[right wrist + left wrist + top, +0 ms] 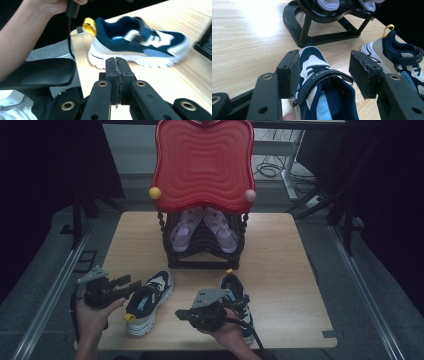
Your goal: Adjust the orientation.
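On the pale wood-grain tabletop (280,270), the left sneaker (148,301), navy mesh with cream panels and a chunky white sole, is straddled by the left claw (325,72), jaws apart. The right claw (116,72) is pressed together, empty, near the right sneaker (239,301).

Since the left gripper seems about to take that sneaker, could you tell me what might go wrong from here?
The left gripper stands open around the near sneaker, one pad at its side and the other well clear, so closing may push or twist it rather than clamp it. The second sneaker sits close to the table front edge under the shut right gripper, whose cable could perhaps nudge it off.
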`<state>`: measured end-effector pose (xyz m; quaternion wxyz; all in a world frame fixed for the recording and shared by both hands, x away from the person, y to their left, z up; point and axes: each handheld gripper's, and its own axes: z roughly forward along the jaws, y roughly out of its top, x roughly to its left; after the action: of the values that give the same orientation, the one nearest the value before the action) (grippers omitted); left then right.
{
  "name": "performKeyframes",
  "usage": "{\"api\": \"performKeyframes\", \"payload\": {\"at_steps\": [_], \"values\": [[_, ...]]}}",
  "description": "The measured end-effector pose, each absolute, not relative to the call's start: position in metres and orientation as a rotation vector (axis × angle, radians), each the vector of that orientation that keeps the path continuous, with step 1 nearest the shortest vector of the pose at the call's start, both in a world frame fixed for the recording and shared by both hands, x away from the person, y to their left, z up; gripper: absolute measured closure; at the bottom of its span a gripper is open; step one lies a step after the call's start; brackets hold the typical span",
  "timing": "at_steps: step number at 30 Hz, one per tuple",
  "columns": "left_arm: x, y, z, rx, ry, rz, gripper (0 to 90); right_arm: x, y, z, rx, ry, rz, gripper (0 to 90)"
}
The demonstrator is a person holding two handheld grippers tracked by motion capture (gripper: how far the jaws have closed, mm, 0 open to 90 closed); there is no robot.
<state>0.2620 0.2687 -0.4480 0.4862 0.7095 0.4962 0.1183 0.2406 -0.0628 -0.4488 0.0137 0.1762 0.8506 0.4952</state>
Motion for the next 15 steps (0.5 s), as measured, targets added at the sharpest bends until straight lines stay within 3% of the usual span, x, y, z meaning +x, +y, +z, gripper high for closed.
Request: {"api": "performKeyframes", "payload": {"at_steps": [15], "values": [[0.261,0.264,-0.45,1.731,1.212,0.305,42.9,0.247,-0.125,-0.458,0.698,2.573,1.499,89.0]]}}
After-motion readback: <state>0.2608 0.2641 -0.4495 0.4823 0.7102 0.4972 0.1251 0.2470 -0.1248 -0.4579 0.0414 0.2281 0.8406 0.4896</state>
